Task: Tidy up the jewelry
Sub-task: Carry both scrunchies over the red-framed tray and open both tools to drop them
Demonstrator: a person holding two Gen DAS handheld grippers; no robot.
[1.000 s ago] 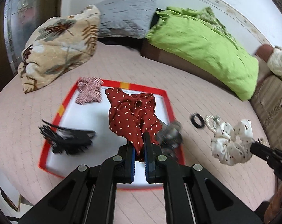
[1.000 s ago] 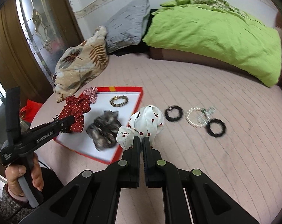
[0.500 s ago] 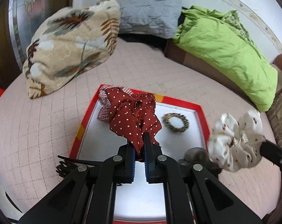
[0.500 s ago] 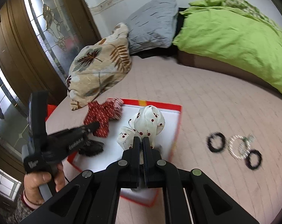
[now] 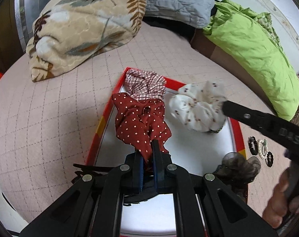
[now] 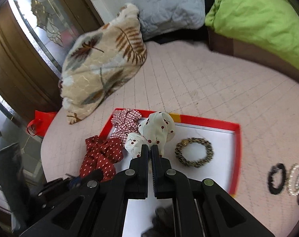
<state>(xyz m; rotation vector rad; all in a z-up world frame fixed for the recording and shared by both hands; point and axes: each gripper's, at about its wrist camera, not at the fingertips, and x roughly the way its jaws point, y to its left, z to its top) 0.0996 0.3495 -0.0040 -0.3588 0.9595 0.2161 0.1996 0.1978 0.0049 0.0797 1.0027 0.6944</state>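
Note:
My left gripper [image 5: 148,144] is shut on a dark red polka-dot scrunchie [image 5: 139,118] and holds it over the left part of a red-rimmed white tray [image 5: 235,126]. My right gripper [image 6: 150,148] is shut on a white cherry-print scrunchie [image 6: 155,130] and holds it over the tray's far half [image 6: 237,138]. The white scrunchie also shows in the left wrist view [image 5: 199,106]. The red scrunchie shows in the right wrist view [image 6: 102,154].
In the tray lie a red checked scrunchie [image 5: 145,86], a leopard-print hair tie [image 6: 194,155], a grey scrunchie [image 5: 236,167] and a black claw clip [image 5: 84,169]. Black and pearl hair ties [image 5: 261,150] lie right of the tray. Pillows [image 5: 86,23] and a green blanket [image 5: 248,45] lie beyond.
Both grippers have moved forward and left over the tray with their scrunchies. The white scrunchie now hangs next to the red one, over the tray's far part.

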